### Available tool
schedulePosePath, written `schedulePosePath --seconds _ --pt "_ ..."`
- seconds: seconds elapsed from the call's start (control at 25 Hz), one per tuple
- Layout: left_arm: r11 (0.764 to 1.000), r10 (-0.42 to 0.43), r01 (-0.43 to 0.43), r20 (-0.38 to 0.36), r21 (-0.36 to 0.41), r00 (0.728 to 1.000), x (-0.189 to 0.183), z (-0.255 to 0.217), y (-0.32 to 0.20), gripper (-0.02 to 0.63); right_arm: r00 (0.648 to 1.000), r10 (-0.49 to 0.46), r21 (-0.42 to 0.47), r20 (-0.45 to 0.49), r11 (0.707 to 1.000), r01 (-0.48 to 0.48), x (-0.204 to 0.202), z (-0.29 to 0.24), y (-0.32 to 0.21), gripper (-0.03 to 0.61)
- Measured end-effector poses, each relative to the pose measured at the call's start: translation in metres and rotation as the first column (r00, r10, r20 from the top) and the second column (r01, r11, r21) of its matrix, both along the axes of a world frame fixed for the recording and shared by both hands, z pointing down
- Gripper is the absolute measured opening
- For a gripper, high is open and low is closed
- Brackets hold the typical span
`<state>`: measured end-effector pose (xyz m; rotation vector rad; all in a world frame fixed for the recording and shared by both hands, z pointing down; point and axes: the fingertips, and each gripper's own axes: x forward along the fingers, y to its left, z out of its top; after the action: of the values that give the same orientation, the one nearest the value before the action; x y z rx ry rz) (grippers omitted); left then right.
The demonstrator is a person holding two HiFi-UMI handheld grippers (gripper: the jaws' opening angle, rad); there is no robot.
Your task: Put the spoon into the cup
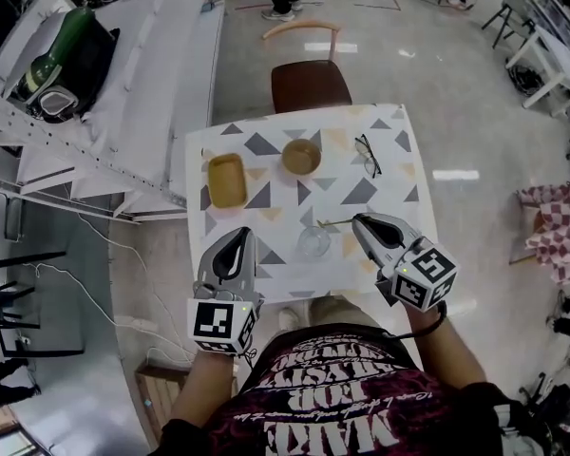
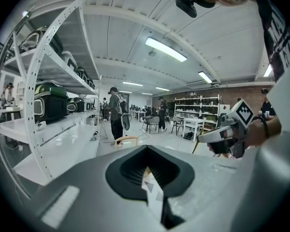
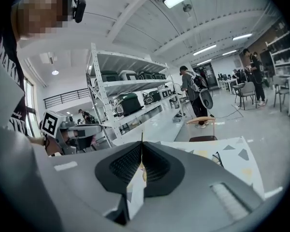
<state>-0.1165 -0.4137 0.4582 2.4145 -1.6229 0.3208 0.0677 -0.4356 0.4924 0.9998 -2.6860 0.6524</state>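
Patterned tabletop (image 1: 266, 198): we record the right gripper (image 1: 359, 222) clamped on the spoon (image 1: 334, 222) handle, its free end at the far rim of the clear glass cup (image 1: 313, 243) near the front edge. Left gripper (image 1: 240, 236) closed on nothing, beside the cup. Yellow tray (image 1: 226, 180), brown bowl (image 1: 301, 157) and spectacles (image 1: 368, 155) lie well apart, farther back

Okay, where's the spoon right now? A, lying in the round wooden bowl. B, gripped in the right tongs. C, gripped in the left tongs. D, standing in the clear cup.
B: the right tongs are shut on the spoon, which pokes out from their tip close to the clear cup, not yet inside it.
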Motion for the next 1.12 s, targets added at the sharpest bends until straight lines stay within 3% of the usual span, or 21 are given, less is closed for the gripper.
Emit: schedulePosePath --seconds 0.6,0.84,1.12 --pt "0.997 -0.057 0.059 0.036 -0.041 0.998 0.000 0.014 0.019 0.000 0.999 -0.008 -0.219 -0.031 0.976 0.001 0.010 0.111 0.002 0.035" --pt "0.997 -0.063 0.065 0.054 -0.046 0.997 -0.006 0.011 0.033 0.000 0.998 0.050 -0.270 -0.048 0.961 -0.062 0.011 0.146 0.002 0.035" --pt "0.998 -0.050 0.054 0.077 -0.046 0.996 -0.011 0.006 0.049 0.000 0.993 0.052 -0.269 -0.103 0.960 -0.078 0.000 0.169 0.015 0.035"
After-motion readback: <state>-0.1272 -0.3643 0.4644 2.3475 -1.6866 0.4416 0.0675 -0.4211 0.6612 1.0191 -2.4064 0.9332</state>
